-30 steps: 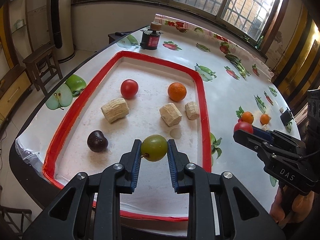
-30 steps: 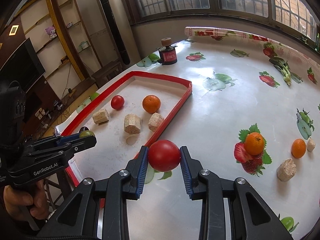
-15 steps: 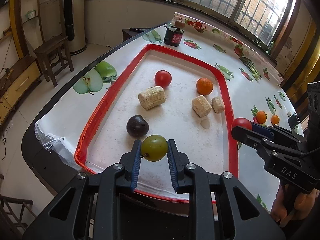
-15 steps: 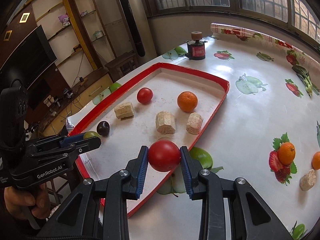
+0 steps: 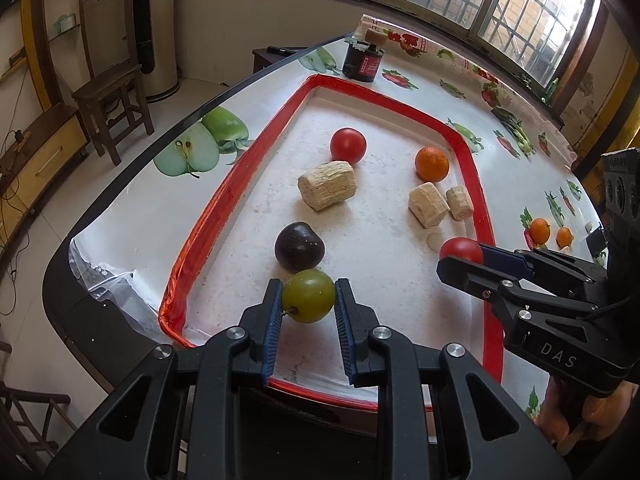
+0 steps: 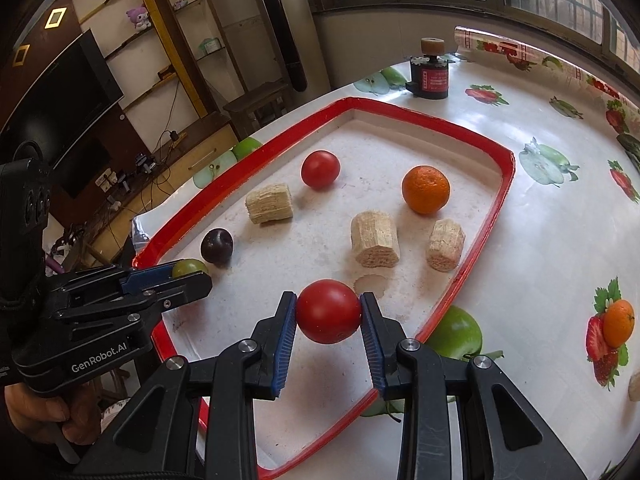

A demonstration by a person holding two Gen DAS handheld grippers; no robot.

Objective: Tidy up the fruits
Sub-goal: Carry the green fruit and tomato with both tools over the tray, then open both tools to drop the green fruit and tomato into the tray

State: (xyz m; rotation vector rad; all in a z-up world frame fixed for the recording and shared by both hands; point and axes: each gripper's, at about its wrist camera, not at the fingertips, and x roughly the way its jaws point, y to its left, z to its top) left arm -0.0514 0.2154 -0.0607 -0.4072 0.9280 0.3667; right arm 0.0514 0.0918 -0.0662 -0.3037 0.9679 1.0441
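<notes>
My left gripper [image 5: 309,303] is shut on a green grape-like fruit [image 5: 309,295], held over the near end of the red-rimmed tray [image 5: 208,216]. My right gripper [image 6: 328,315] is shut on a red tomato [image 6: 328,310], held above the tray's near right part. In the tray lie a dark plum [image 5: 299,246], a second red tomato [image 5: 348,145], an orange [image 5: 431,164] and three pale cut chunks [image 5: 326,185]. In the left wrist view the right gripper [image 5: 460,254] reaches in from the right with the tomato. The right wrist view has the left gripper [image 6: 190,272] at the left.
A dark jar [image 5: 365,62] stands on the table beyond the tray's far end. Small oranges [image 5: 540,230] lie on the fruit-printed tablecloth to the right. A wooden stool [image 5: 112,100] and the floor lie past the table's left edge.
Both grippers have moved left and slightly down with their fruits; the right one now hangs over the tray instead of the tablecloth. The plum now sits just beyond the left fingertips.
</notes>
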